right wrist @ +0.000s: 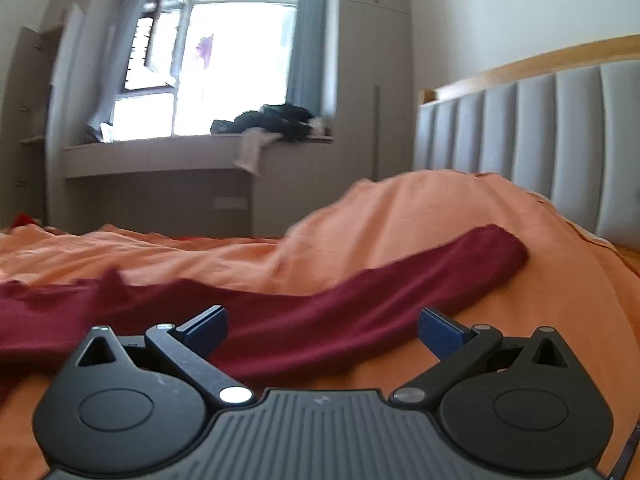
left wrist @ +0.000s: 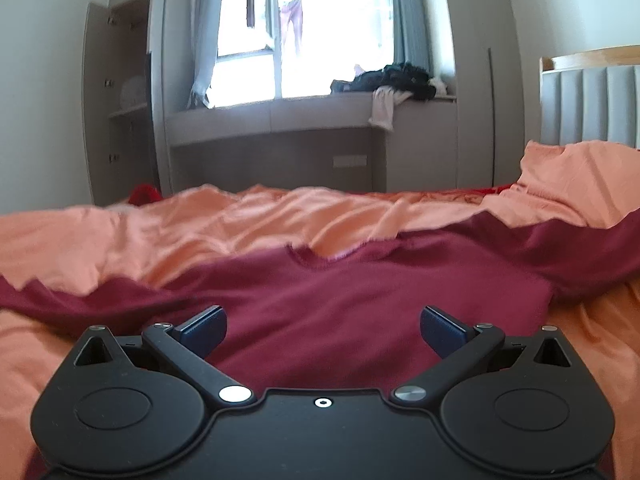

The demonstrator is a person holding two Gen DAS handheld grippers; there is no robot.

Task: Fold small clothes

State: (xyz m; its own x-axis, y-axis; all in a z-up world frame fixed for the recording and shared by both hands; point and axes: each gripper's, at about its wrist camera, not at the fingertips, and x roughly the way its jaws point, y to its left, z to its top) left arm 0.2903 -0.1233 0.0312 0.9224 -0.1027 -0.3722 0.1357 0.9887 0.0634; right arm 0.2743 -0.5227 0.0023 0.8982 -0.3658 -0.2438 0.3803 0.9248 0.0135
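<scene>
A dark red long-sleeved top [left wrist: 320,304] lies spread flat on the orange bedsheet [left wrist: 160,236], neckline toward the far side and a sleeve out to each side. My left gripper [left wrist: 323,330] hovers open just above the lower body of the top, nothing between its blue pads. In the right wrist view the top's right sleeve [right wrist: 360,300] runs diagonally up to its cuff by a raised mound of sheet [right wrist: 440,208]. My right gripper [right wrist: 322,330] is open over the sleeve near the shoulder, holding nothing.
A grey padded headboard [right wrist: 540,136] with a wooden rail bounds the bed on the right. Beyond the bed stand a window bench [left wrist: 280,120] with a pile of dark clothes [left wrist: 396,80], a bright window and tall grey wardrobes [left wrist: 120,92]. A red item [left wrist: 144,194] lies at the bed's far edge.
</scene>
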